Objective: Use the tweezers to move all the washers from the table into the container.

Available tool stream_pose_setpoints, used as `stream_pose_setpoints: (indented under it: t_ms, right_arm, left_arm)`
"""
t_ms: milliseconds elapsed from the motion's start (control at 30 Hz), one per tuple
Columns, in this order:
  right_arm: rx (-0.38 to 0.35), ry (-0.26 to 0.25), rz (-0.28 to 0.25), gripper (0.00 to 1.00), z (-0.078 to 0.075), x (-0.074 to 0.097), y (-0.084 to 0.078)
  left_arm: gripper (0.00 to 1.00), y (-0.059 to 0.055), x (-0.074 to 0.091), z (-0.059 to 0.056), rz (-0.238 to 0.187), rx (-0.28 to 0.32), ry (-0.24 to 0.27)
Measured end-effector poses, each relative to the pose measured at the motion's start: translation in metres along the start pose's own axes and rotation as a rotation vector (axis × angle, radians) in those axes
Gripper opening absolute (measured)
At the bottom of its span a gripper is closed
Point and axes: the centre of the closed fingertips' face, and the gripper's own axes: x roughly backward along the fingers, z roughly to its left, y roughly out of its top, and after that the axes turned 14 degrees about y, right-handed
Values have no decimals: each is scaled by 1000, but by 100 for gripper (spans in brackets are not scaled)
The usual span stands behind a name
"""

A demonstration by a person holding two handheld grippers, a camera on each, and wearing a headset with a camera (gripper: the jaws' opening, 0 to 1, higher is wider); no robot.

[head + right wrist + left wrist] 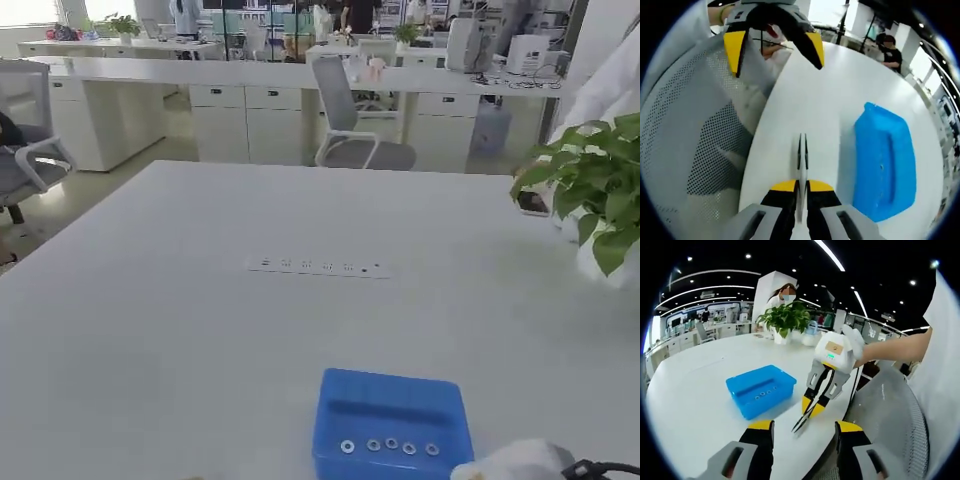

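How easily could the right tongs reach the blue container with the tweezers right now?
Probably yes: the right tongs, shut on the tweezers, sit beside the blue container, with bare table between them and nothing in the way.

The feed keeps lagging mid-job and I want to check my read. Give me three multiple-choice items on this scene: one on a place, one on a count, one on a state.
1. Where do the washers lie?
A. on the floor
B. on a chair seat
C. in the blue container

2. How many washers does the head view show in the container?
A. two
B. five
C. nine

3. How does the right gripper stand?
A. open and empty
B. shut on the tweezers
C. shut on a washer

Answers:
1 C: the head view shows them in a row on the container's floor.
2 B: five small rings can be counted there.
3 B: in the right gripper view its yellow-tipped jaws are closed on the tweezers, which point forward over the table.
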Motion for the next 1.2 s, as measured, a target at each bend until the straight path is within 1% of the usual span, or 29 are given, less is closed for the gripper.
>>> stream_pose_setpoints:
  t_ms: [100, 167, 200, 233, 267, 300, 333, 400, 467, 500, 533, 567, 600, 633, 667, 700, 733, 767, 800, 833, 867, 900, 933, 1000, 1033, 1067, 1133, 1167, 1200]
  right_arm:
    - [28, 12, 15, 4, 1, -3, 1]
    - [48, 13, 19, 4, 0, -5, 1]
    - [52, 25, 8, 4, 2, -6, 2]
    - [55, 31, -3, 4, 3, -7, 4]
    - [53, 30, -16, 4, 3, -8, 6]
    - [45, 30, -23, 4, 3, -8, 6]
    - [27, 30, -35, 4, 3, -8, 6]
    - [12, 23, -51, 5, 2, -8, 6]
    - [-32, 12, -107, 5, 3, -8, 9]
    - [-40, 2, -128, 6, 3, -7, 9]
    - [-73, -29, -189, 9, 1, -2, 13]
    - [-101, -46, -240, 12, 1, 2, 16]
    - [-142, -67, -304, 15, 0, 9, 20]
    - [-185, -104, -396, 19, -1, 20, 27]
    - [-214, -145, -466, 21, -3, 30, 31]
    - [-273, -218, -556, 23, -6, 48, 31]
    - [-307, -274, -620, 27, -9, 62, 31]
    - [-359, -364, -720, 30, -11, 85, 28]
    - [-392, -429, -785, 33, -13, 101, 24]
    - [-446, -512, -859, 37, -12, 122, 15]
    - [-483, -566, -898, 39, -10, 136, 7]
    - [-509, -615, -914, 42, -8, 147, 0]
    - [-528, -691, -915, 45, -4, 162, -13]
    - [-550, -812, -889, 50, 3, 184, -30]
    - [-561, -855, -886, 54, 5, 193, -35]
    - [-552, -913, -884, 57, 6, 206, -41]
    - [-529, -986, -866, 71, 9, 218, -51]
    - [-549, -1036, -888, 76, 10, 227, -60]
    - [-569, -1048, -912, 81, 10, 230, -62]
  left_arm:
    - [55, 4, 3, 2, -37, 10, 42]
    - [61, 16, 5, 7, -111, 32, 81]
    - [63, 20, 5, 10, -131, 49, 96]
    - [65, 23, 6, 13, -151, 66, 112]
    - [67, 29, 7, 19, -187, 85, 140]
    - [68, 30, 7, 21, -198, 90, 151]
    - [70, 31, 9, 28, -218, 106, 183]
    - [74, 31, 12, 40, -233, 143, 238]
    - [79, 33, 15, 50, -270, 171, 284]
    - [81, 32, 15, 51, -276, 184, 290]
    - [84, 29, 15, 52, -274, 195, 294]
    - [87, 27, 15, 53, -275, 202, 301]
    - [89, 24, 15, 54, -283, 203, 307]
    - [91, 23, 15, 55, -284, 207, 315]
    - [92, 21, 16, 56, -283, 217, 328]
    - [94, 23, 18, 57, -293, 220, 340]
    - [96, 27, 20, 59, -312, 220, 353]
    - [97, 33, 22, 61, -343, 221, 367]
    - [98, 37, 23, 62, -363, 222, 372]
    - [99, 41, 25, 62, -384, 226, 368]
    - [99, 42, 26, 63, -390, 232, 366]
    - [99, 42, 26, 64, -383, 242, 365]
    - [99, 43, 26, 65, -382, 242, 366]
    - [99, 47, 27, 68, -377, 224, 379]
    - [99, 49, 28, 70, -380, 211, 390]
    - [99, 52, 29, 72, -385, 200, 400]
    - [99, 60, 31, 75, -398, 187, 417]
    - [99, 64, 32, 77, -402, 189, 422]
    - [99, 69, 33, 79, -420, 192, 436]
